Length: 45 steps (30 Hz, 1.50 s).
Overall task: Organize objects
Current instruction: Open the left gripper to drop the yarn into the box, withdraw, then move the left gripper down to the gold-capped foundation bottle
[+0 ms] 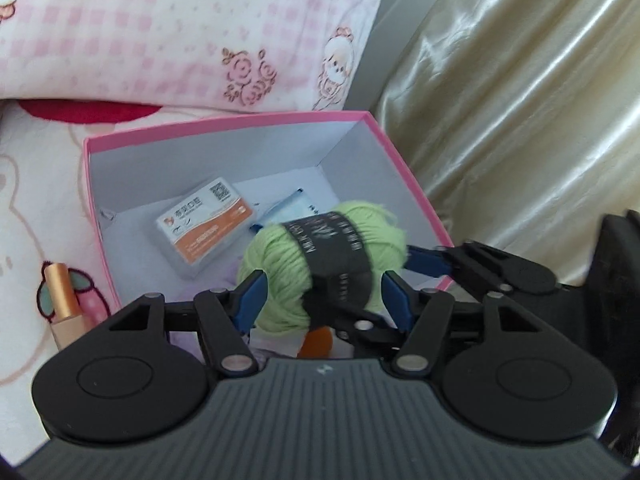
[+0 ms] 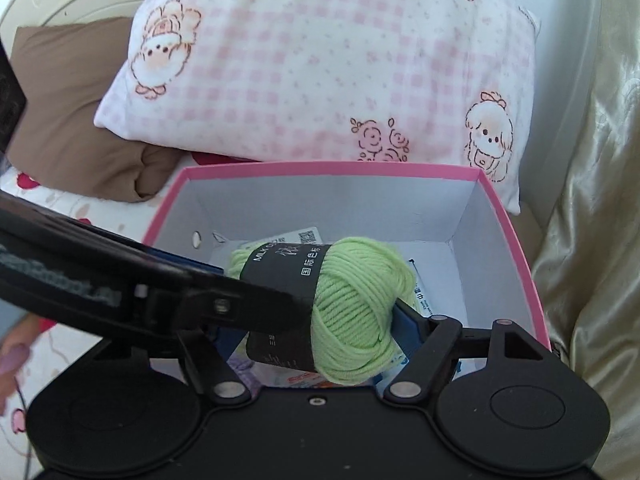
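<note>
While both grippers [image 1: 326,294] [image 2: 316,312] clamp green yarn [image 2: 352,312], box [image 2: 516,240] sits below

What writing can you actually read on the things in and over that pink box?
"MILK CO…", cut off, on the black band of the green yarn.
"国际色…" on the same band; the rest is blurred.
Orange-and-white packet: Chinese print and QR code, too blurred.
Blue-and-white packet: unreadable.

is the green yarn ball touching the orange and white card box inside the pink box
Cannot tell. In the left wrist view the yarn ball, held over the pink box, overlaps nothing of the card box, but depth between them is unclear.
</note>
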Each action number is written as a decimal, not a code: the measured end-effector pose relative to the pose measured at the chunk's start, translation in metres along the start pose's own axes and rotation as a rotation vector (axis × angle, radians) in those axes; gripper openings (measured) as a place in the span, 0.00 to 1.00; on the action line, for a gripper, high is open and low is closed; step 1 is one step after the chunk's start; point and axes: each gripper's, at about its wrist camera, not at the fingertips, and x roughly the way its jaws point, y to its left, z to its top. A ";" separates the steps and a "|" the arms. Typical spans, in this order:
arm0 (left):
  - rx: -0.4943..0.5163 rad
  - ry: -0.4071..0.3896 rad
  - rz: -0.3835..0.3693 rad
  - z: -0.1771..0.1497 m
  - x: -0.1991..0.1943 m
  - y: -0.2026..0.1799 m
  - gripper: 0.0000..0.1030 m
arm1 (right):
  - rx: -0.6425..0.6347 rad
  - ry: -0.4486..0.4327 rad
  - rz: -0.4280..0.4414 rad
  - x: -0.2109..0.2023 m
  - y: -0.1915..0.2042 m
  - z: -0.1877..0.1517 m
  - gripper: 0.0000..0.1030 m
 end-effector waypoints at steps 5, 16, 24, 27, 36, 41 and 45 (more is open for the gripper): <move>0.018 -0.009 0.048 -0.010 0.003 -0.002 0.55 | -0.020 0.028 -0.038 0.018 0.000 -0.006 0.76; 0.014 -0.015 0.206 -0.007 -0.019 0.005 0.59 | 0.039 -0.077 -0.091 0.000 -0.014 -0.004 0.86; -0.029 0.044 0.147 -0.013 -0.060 -0.003 0.59 | 0.000 -0.043 -0.060 -0.056 0.001 0.006 0.85; -0.052 0.058 0.104 -0.018 -0.086 -0.008 0.59 | -0.053 -0.035 -0.017 -0.078 0.015 0.010 0.85; 0.089 -0.006 0.139 -0.031 -0.173 -0.026 0.60 | -0.185 -0.046 -0.002 -0.135 0.062 0.011 0.86; 0.127 -0.008 0.150 -0.045 -0.202 -0.018 0.60 | -0.217 -0.071 0.033 -0.156 0.094 0.008 0.85; 0.138 -0.020 0.168 -0.060 -0.212 -0.003 0.60 | -0.179 -0.126 0.068 -0.168 0.118 0.006 0.85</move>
